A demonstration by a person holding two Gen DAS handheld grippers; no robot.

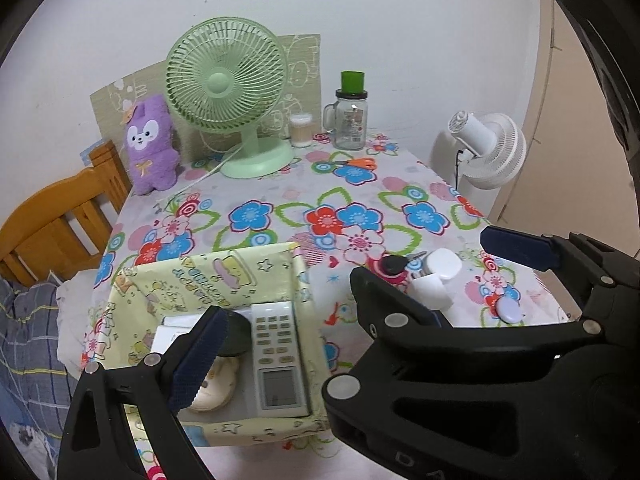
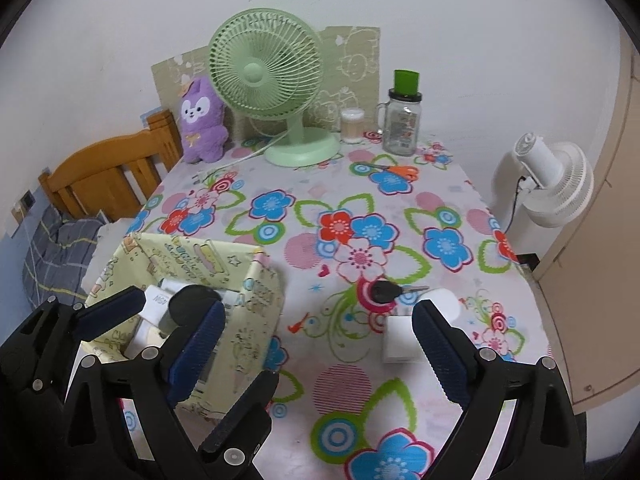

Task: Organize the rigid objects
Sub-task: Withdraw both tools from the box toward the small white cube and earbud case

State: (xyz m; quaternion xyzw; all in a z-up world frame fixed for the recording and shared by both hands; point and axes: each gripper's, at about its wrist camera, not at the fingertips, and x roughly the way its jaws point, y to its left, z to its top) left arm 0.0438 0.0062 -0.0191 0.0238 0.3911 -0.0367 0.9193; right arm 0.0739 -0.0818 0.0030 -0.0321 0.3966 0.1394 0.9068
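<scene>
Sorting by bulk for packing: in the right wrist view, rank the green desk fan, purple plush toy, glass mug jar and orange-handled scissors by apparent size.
1. Green desk fan
2. Purple plush toy
3. Glass mug jar, close to the plush, which looks somewhat larger
4. Orange-handled scissors

All stand at similar depth along the table's far end, so the order is fairly safe.

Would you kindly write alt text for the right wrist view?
The open right gripper hangs empty over a floral table, between a yellow box of sorted items and a black key and white cases. A green fan stands behind.

Floral-clothed table [image 2: 360, 384], yellow box [image 2: 256, 312], green fan [image 2: 304, 148], scissors [image 2: 394, 170], key [image 2: 386, 292]
</scene>
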